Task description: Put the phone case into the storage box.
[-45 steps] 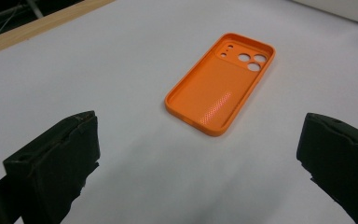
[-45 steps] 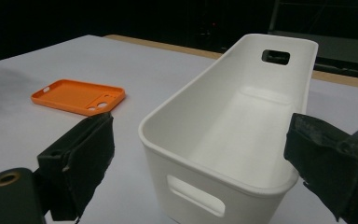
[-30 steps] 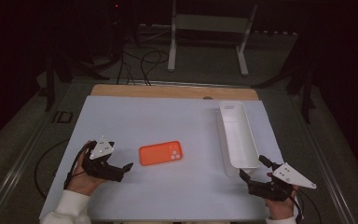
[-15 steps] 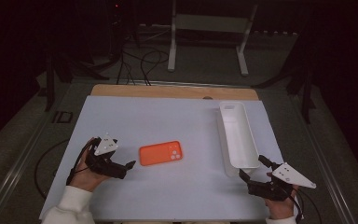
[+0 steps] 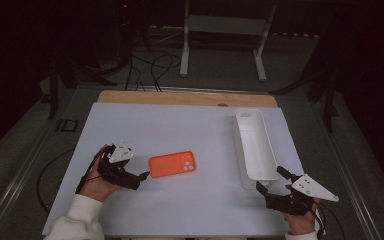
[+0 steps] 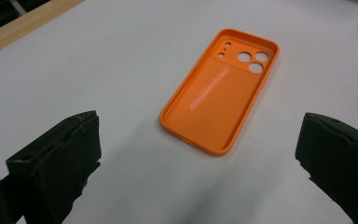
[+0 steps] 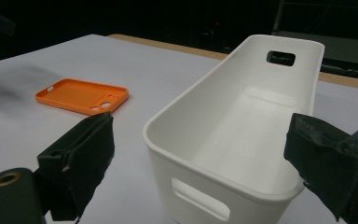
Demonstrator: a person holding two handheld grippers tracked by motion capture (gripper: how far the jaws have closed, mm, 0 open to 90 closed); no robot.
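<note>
**Left gripper edges toward the orange case**

Since a second ago the left gripper has slid right along the desk, so its jaw tips now sit just beside the near-left end of the orange silicone phone case; the right gripper has hardly shifted.

From the high view the case lies flat near the middle of the pale grey desk, inner side up, with its camera cut-outs at the right end. In the left gripper view the case sits ahead of the jaws and between their lines, untouched, and the left gripper has its jaws spread wide with bare desk between them.

A long white plastic bin with handle slots stands on the right side of the desk, its long axis running near to far, well apart from the case. The right gripper rests at the bin's near end; in its own view the jaws stand released on either side of the bin's near corner, seemingly not touching it, though the contact is hard to judge. The case lies farther off to the left.
</note>
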